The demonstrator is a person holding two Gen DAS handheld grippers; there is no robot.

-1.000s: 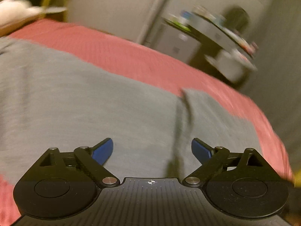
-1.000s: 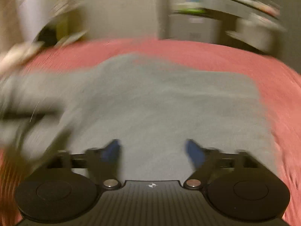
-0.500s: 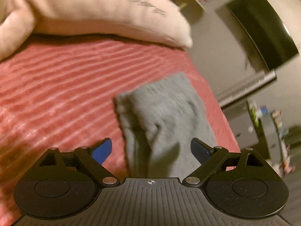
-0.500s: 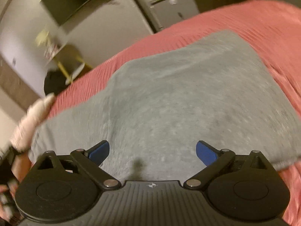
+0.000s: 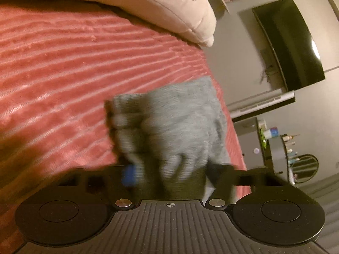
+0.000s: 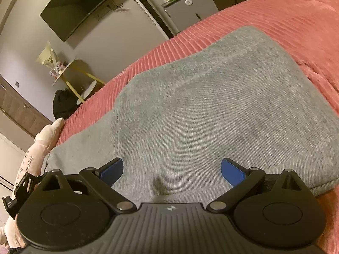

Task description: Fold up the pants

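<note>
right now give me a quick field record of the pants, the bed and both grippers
pants: grey knit, spread on the bedspread; one bunched end in the left wrist view
bedspread: ribbed pink-red
pillow: pale pink, printed lettering, at the bed's edge
left gripper: blurred, jaws just closing around the bunched end; firm grip unclear
right gripper: jaws wide open over the pants, holding nothing

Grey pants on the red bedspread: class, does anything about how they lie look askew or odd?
Mostly flat, but one end of the grey pants is bunched between the fingers of the left hand-held gripper, whose jaws have just been closing. The broad part lies smooth on the red bedspread.
</note>
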